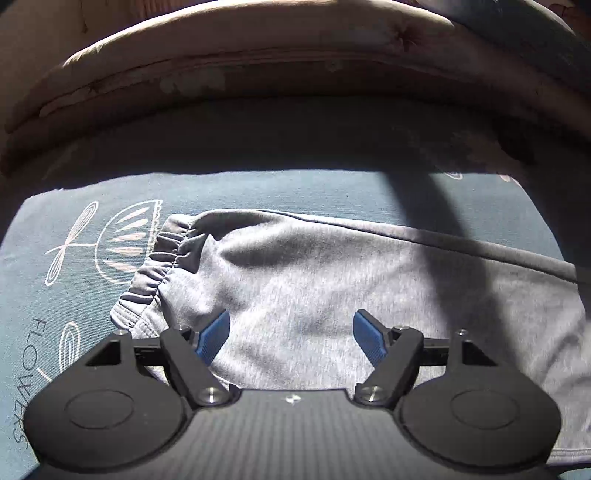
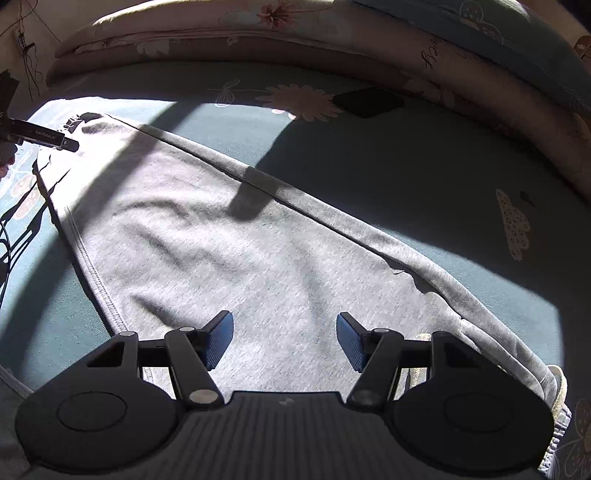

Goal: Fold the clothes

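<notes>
Grey sweatpants (image 1: 332, 266) lie flat on a blue printed bedsheet (image 1: 55, 295), half in sunlight and half in shadow. In the left wrist view the gathered elastic cuff (image 1: 162, 266) sits just left of and ahead of my left gripper (image 1: 291, 317). That gripper hovers over the leg, open, with nothing between its blue pads. In the right wrist view my right gripper (image 2: 285, 318) is open over the wide part of the sweatpants (image 2: 221, 229), also with nothing between its pads. The waistband (image 2: 554, 398) and a pale drawstring (image 2: 417, 373) lie at the lower right. The black housing of the other hand-held device (image 2: 40, 134) shows at the far left.
A folded pink floral quilt (image 1: 258, 74) runs along the back of the bed, with a blue pillow (image 2: 480, 29) on it at the right. A small dark rectangular object (image 2: 369, 101) lies on the bedsheet (image 2: 461, 166) beyond the pants.
</notes>
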Demonstrator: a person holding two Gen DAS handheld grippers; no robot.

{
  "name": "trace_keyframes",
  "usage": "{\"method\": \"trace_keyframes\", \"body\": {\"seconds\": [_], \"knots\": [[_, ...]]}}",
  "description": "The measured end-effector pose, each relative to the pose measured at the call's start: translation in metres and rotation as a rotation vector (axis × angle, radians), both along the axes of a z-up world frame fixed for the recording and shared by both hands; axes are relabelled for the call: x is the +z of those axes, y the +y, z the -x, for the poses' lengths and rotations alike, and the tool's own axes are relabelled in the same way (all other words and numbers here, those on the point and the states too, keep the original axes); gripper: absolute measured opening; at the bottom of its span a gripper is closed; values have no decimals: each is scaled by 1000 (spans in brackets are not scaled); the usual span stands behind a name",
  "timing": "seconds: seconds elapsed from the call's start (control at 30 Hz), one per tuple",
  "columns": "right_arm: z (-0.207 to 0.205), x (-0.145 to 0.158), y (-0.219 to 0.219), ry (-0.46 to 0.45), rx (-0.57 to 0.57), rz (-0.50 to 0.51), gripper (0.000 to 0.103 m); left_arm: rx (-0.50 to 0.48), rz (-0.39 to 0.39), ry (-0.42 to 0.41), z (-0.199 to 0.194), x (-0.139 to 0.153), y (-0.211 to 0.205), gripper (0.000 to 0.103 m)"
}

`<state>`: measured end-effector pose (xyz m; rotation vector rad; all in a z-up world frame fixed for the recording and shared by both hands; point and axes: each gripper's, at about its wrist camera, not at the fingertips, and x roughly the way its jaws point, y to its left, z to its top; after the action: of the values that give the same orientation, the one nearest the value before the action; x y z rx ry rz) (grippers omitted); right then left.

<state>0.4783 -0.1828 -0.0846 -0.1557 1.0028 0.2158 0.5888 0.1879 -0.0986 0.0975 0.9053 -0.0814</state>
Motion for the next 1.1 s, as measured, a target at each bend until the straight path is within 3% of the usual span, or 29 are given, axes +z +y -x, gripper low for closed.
{"method": "trace_keyframes", "body": {"seconds": [0.13,0.2,0.27,0.33,0.37,0.47,0.57,0.73,0.83,1.0,1.07,1.1], "knots": [[-11,-11,-18,21,-46,18,72,-297,-57,-76,27,3,-84,75],[-18,-21,-28,27,-71,18,72,-439,-138,-113,40,-6,-121,76],[-27,-35,-38,55,-102,-3,72,-511,-218,-99,47,-23,-146,76],[-35,-50,-49,84,-149,-52,73,-510,-258,-91,50,-38,-149,79],[-36,-52,-51,74,-157,-56,75,-506,-238,-110,51,-40,-142,79],[-41,-57,-56,48,-180,-55,78,-436,-207,-72,45,-35,-126,82],[-37,-46,-55,44,-210,-62,78,-402,-226,-58,47,-20,-122,78],[23,-19,-36,2,-149,-35,78,-447,-168,-86,62,-3,-145,79],[53,-29,-8,12,-136,38,78,-467,-133,-85,69,-4,-165,79],[77,-53,62,-3,19,143,75,-507,-75,-49,80,0,-195,79],[88,-42,77,-23,141,99,75,-538,-24,-28,87,6,-206,79],[92,-35,77,-38,150,75,75,-556,2,-20,90,9,-211,79]]}}
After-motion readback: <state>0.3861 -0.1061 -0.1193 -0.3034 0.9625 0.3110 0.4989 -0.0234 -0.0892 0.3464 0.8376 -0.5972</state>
